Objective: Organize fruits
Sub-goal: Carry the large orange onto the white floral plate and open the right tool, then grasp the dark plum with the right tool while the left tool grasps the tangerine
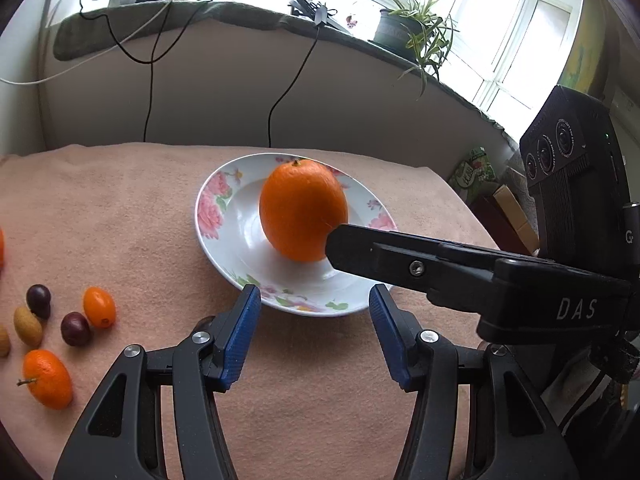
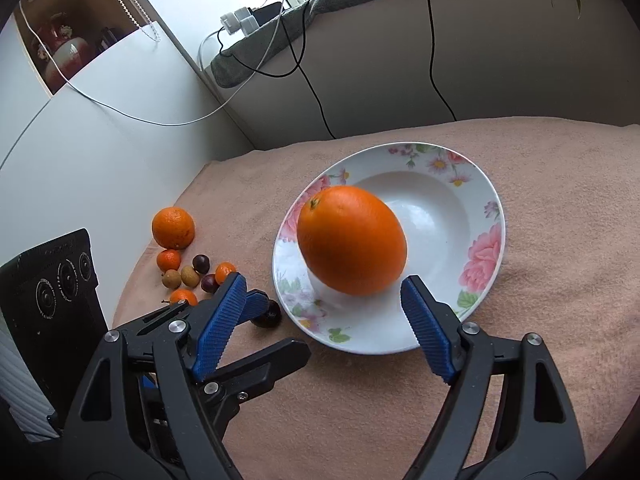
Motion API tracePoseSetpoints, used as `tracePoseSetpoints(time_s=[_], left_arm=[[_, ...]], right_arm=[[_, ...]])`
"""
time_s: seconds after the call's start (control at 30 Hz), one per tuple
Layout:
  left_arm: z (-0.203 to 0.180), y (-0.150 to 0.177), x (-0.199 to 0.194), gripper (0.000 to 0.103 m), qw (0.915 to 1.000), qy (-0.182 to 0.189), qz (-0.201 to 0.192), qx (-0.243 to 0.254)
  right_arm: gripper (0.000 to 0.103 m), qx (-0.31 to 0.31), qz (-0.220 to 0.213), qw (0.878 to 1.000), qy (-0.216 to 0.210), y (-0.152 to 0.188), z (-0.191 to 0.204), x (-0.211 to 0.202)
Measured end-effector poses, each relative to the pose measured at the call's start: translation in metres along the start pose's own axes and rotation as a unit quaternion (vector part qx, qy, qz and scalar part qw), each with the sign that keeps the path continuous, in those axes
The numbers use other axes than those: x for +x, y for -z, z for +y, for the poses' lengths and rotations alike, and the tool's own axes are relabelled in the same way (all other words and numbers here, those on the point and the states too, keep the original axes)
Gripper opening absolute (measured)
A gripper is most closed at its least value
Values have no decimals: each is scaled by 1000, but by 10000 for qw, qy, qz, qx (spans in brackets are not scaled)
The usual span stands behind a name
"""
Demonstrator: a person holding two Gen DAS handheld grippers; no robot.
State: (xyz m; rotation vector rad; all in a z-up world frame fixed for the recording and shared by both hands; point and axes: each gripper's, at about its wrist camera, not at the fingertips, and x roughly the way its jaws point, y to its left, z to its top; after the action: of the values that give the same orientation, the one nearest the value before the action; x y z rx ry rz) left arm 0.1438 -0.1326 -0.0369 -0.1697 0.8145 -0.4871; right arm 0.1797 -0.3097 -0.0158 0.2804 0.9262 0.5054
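A large, glossy orange (image 2: 352,240) sits in a white porcelain plate with a pink floral rim (image 2: 486,256), which rests on the table covered in a peach-coloured terry cloth (image 2: 540,340), near the table's far edge below the window sill. The right claw (image 2: 320,292) stands wide open just before the plate, its ribbed blue pads (image 2: 428,328) apart from the orange and gripping nothing; in the left wrist view one of its black fingers reaches across the plate's rim close against the orange's side. The left claw (image 1: 316,300) hovers at the plate's near rim, its jaws partly open and empty. Beyond the plate, toward the table's left edge, lies a loose cluster of small fruit (image 2: 188,272) on the cloth: a round mandarin (image 2: 173,227), smaller orange kumquats, dark purple grapes and tan longans, none of them in the plate. One dark grape (image 2: 269,315) lies just beside the plate's left rim.
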Motion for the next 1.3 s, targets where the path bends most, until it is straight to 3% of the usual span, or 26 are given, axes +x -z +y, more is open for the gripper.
tracePoseSetpoints(time_s=[0.13,0.2,0.33,0.93,1.3], left_arm=[[3,2,-6,62,10000,-59,-45,8],[4,3,-8,77,9999,-89,-50,2],[9,4,-13,81,9998,-179,-65,-49],[39,19,-43,82,9972,-677,-176,-279],[85,47,-79,82,9902,-1227,-267,-614]], right_arm=[[89,-1,-174,9998,129,-1,-2,-10],[89,4,-210,9996,171,0,-4,-14],[90,13,-300,9990,339,1,-5,-19],[92,-327,-336,9964,710,17,13,-24],[92,-680,-230,9963,479,32,47,-18]])
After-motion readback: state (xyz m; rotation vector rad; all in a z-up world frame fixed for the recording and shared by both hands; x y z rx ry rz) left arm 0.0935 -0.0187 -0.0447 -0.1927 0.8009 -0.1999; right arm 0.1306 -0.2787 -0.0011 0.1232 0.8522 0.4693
